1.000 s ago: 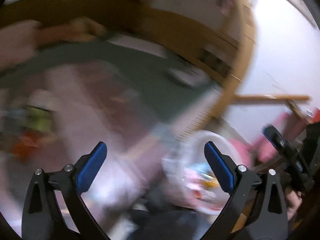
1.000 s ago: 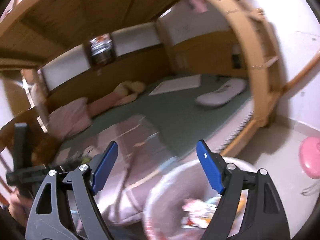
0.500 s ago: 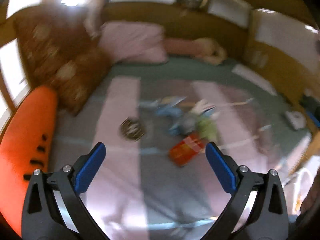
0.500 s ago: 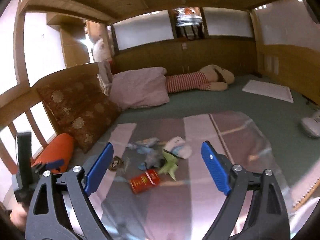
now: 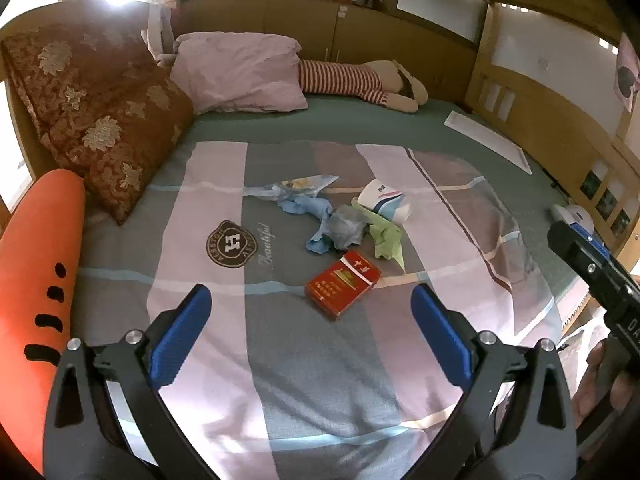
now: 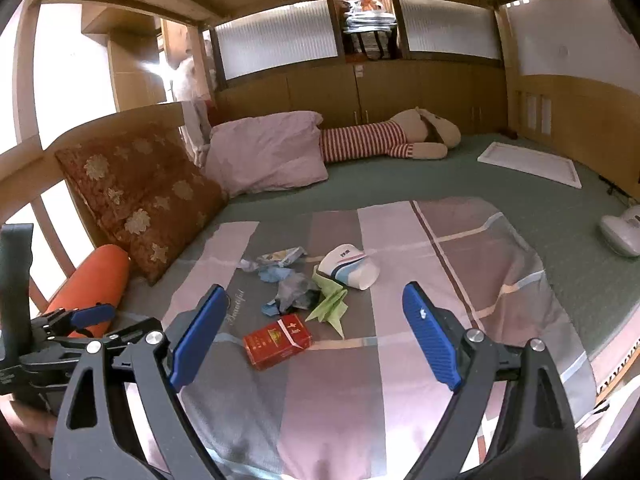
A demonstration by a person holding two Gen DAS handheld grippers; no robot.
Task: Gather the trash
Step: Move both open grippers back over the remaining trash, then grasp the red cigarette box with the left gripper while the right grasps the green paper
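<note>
Left wrist view: both tongs, left (image 5: pixel 308 320) and right (image 6: pixel 312 336), gape empty above the bed (image 5: pixel 400 128); crumpled wrappers (image 5: pixel 340 228) could slip or snag the blanket (image 5: pixel 224 184).

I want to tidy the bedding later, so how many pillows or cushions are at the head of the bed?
3: a brown floral cushion against the headboard, a pink pillow beside it, and an orange bolster nearer the camera. Others may be hidden.
</note>
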